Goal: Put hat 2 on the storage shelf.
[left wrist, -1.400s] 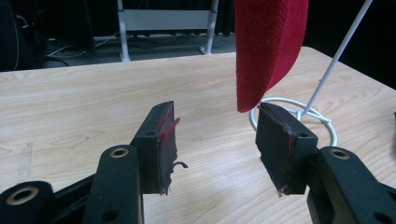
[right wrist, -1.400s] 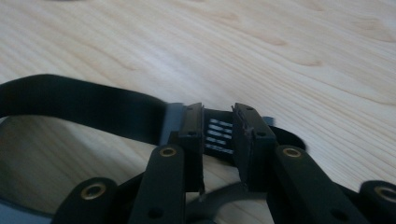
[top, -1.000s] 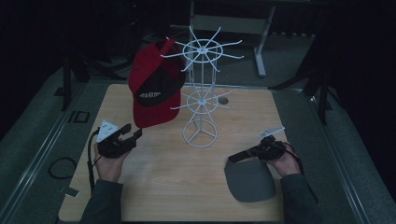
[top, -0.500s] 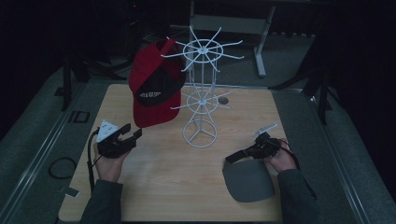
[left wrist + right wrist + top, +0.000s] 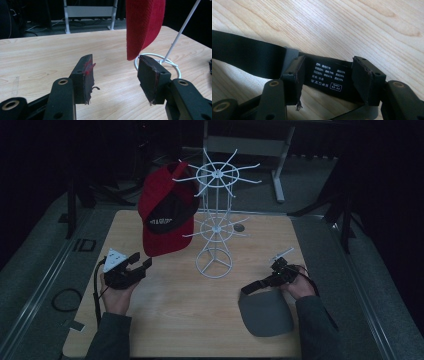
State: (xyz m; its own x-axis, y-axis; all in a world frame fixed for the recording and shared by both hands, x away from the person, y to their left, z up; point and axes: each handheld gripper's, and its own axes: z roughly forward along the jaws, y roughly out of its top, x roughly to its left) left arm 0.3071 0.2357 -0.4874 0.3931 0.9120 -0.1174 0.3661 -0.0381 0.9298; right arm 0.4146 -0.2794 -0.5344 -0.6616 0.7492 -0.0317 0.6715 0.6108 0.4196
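The right gripper (image 5: 260, 285) has just been opening its jaws; in the right gripper view they stand apart over the black inner band, label included, of the flat grey fabric cap (image 5: 266, 312), with no pad pressing on it. The cap has also shifted a little on the pale wooden table (image 5: 190, 320) over the last second and now lies near the front right edge, touching the gripper tips. Judged: the cap has been let go and needs a fresh grip before hanging. The left gripper (image 5: 141, 265) is released and empty. The white wire rack (image 5: 216, 220) carries one red cap (image 5: 167, 215) on its left arms; the other arms are bare.
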